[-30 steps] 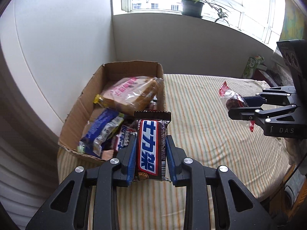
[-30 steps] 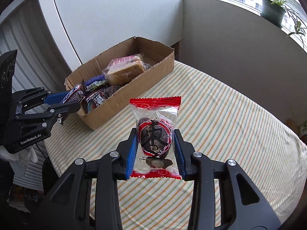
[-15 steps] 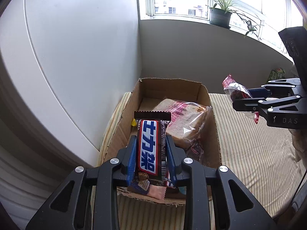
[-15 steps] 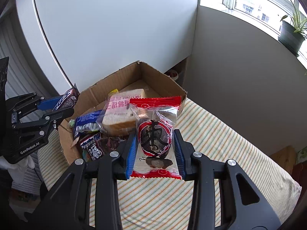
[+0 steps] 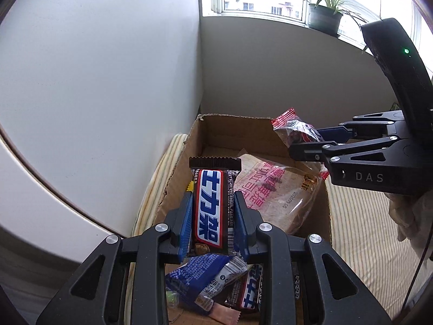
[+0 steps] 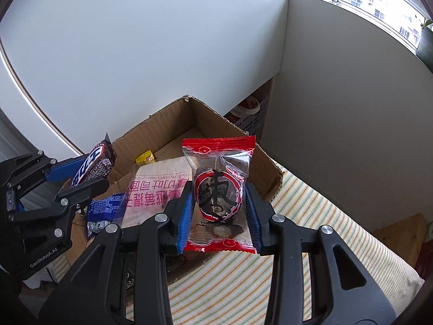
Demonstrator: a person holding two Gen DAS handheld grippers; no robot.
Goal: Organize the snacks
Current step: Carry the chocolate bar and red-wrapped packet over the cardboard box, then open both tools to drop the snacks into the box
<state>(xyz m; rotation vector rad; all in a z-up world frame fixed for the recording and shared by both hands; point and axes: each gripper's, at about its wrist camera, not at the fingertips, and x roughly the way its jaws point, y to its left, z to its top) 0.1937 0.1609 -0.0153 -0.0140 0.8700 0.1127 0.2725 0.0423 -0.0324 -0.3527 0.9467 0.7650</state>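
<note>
Left gripper (image 5: 211, 222) clamped on a chocolate bar (image 5: 211, 205), held upright over the near end of the box (image 5: 235, 127). Right gripper (image 6: 219, 214) clamped on a red-edged clear snack pack (image 6: 219, 195), over the box's right wall. Inside the box: bread pack (image 5: 273, 189), blue wrapper (image 5: 200, 276), another bar (image 5: 250, 287), small yellow candy (image 6: 144, 156). Box sits on striped tabletop (image 6: 311, 216), by a white wall (image 5: 108, 81).

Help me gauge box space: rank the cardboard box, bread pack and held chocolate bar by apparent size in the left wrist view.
1. cardboard box
2. bread pack
3. chocolate bar, though nearness to the camera enlarges it, so its margin under the bread is unsure.
</note>
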